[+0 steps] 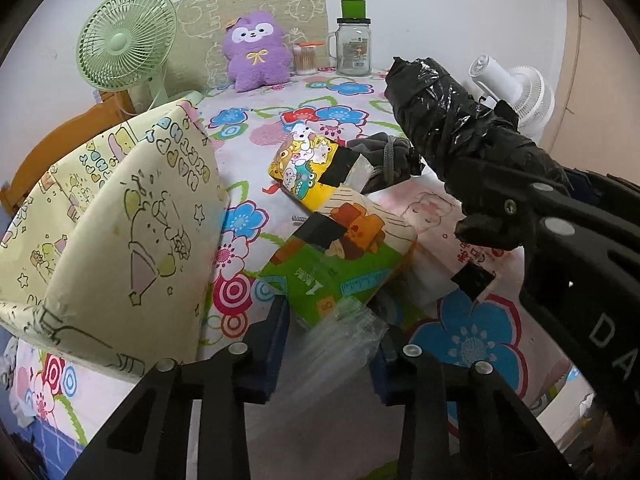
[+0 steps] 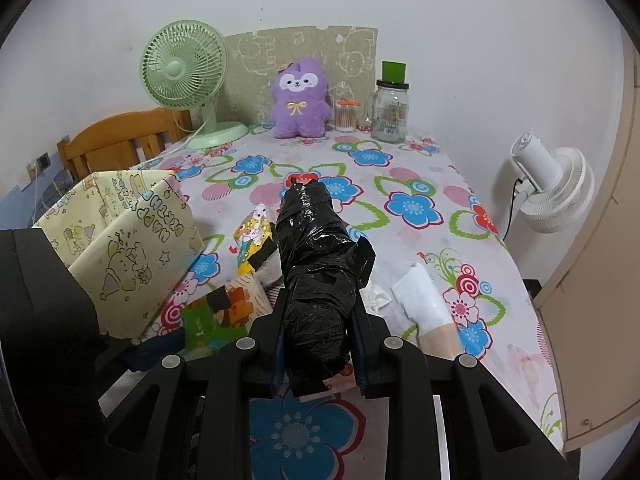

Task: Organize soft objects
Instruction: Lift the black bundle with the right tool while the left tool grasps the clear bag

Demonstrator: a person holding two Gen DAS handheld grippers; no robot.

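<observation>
Right wrist: right gripper (image 2: 318,354) clamps black-wrapped bundle (image 2: 316,264); left gripper (image 1: 328,340) pinches clear plastic (image 1: 340,332).

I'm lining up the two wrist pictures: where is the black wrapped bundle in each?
Left wrist view: black bundle upper right, above the table, held by the right gripper.
Right wrist view: centre, between the right gripper's jaws, pointing away.
Shared landmark: purple plush toy at the far wall.

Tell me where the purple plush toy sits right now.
The purple plush toy sits at the table's far edge against the wall, between the green fan and the glass jar.
</observation>
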